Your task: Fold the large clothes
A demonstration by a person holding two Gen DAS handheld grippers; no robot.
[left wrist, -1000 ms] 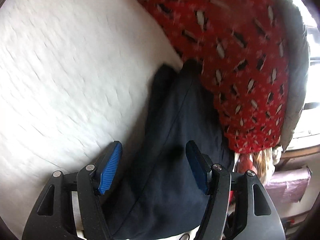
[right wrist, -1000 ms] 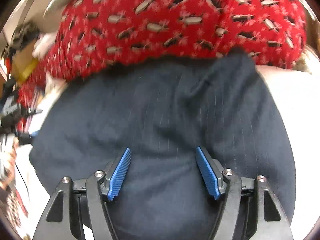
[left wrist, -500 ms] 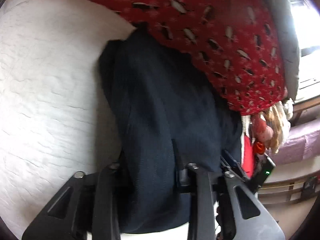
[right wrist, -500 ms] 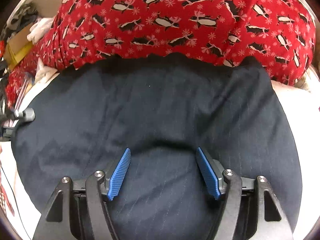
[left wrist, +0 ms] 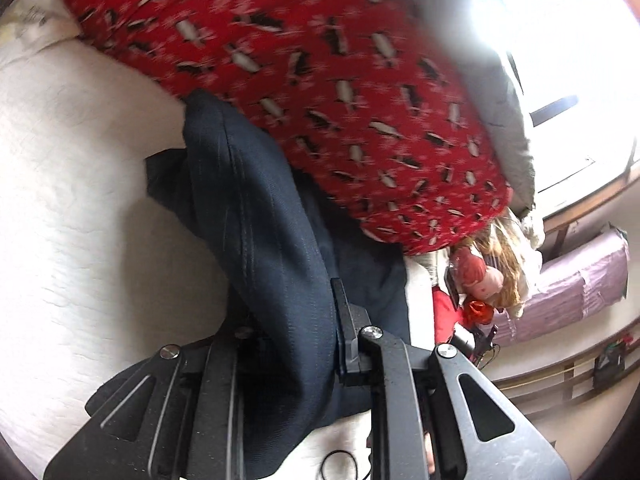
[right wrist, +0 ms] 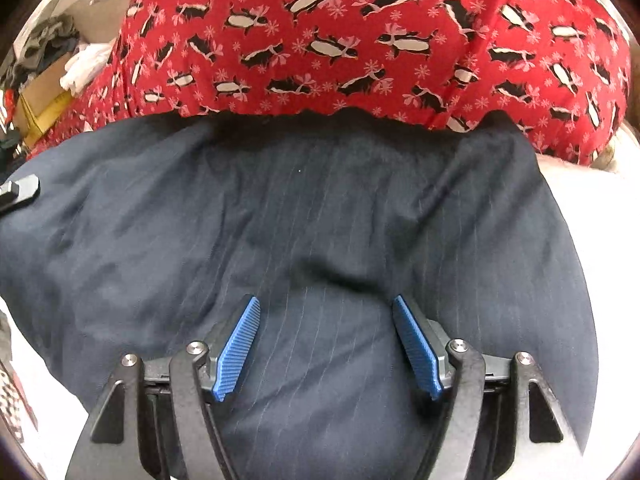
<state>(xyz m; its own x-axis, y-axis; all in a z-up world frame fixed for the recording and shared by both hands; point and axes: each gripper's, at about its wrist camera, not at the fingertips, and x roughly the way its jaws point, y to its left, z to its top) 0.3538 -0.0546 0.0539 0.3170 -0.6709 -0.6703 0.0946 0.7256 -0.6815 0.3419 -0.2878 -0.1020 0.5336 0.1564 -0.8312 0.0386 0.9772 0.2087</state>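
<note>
Left hand-held gripper (left wrist: 296, 320), at 6 o'clock in its view, is clenched on a raised fold of the navy pinstriped garment (left wrist: 256, 216). Right hand-held gripper (right wrist: 326, 344) hangs released above the same garment (right wrist: 304, 216), which lies spread on the white bed (left wrist: 72, 200). Red penguin-print blanket (right wrist: 360, 40) borders the garment at 12 o'clock. Doll (left wrist: 484, 280) lies at 3 o'clock.

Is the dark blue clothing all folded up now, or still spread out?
Mostly spread out. The dark blue garment lies wide and wrinkled under the open right gripper, while the left gripper pinches one edge up.
</note>
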